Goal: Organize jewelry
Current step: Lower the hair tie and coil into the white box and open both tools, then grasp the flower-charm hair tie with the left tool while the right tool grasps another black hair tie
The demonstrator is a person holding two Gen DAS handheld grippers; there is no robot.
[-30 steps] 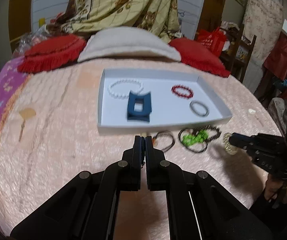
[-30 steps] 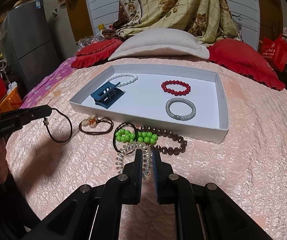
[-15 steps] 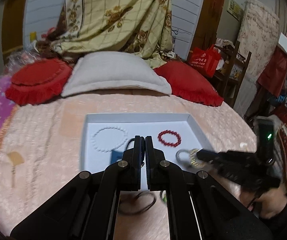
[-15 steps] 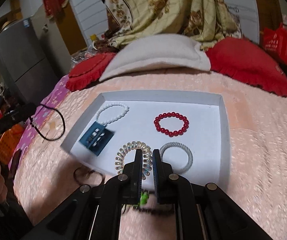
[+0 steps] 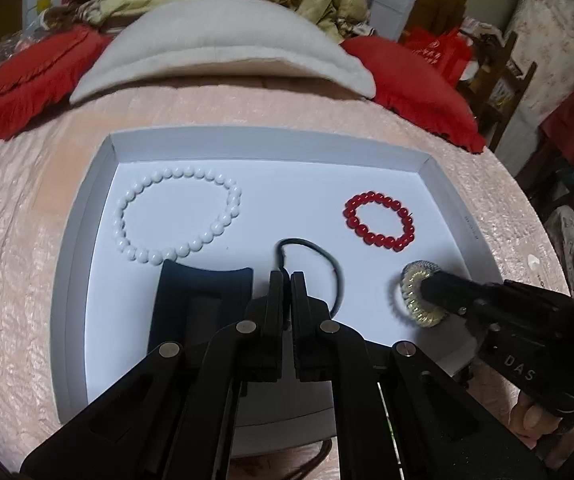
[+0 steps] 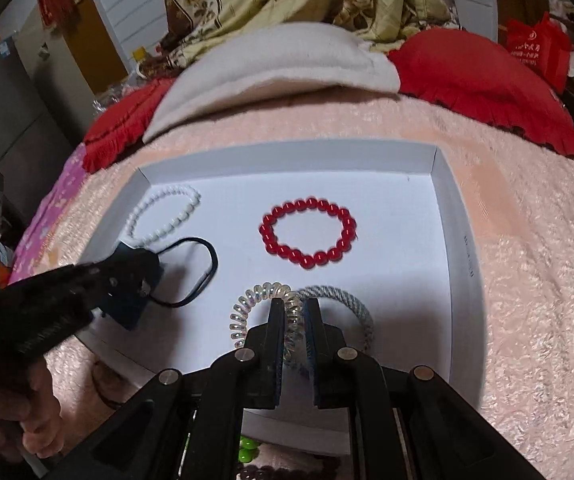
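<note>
White cardboard tray (image 5: 87,240) sitting on a pink bedspread (image 6: 527,280), and both grippers are over it with something pinched. Left gripper (image 5: 286,280) has its fingers shut tight on a thin black cord loop (image 5: 327,256), which hangs off the tips and curls away toward the far side of the tray, right above the bare floor between the white bead bracelet (image 5: 175,216) and the red bead bracelet (image 5: 379,220). A dark blue hair claw (image 5: 199,304) lies just to the left of those fingers. Right gripper (image 6: 294,308) is closed narrow on a clear spiral hair tie (image 6: 263,304), pinching one side of the coil so the ring sticks out ahead and to the left of the tips. Key thing for the drop, I'd say: that spiral sits right beside the grey twisted hair band (image 6: 347,308), apparently overlapping its edge, so letting go here might stack them. Open floor lies to the left, toward the cord. Green beads (image 6: 247,452) are not in yet, lying outside the near wall.
</note>
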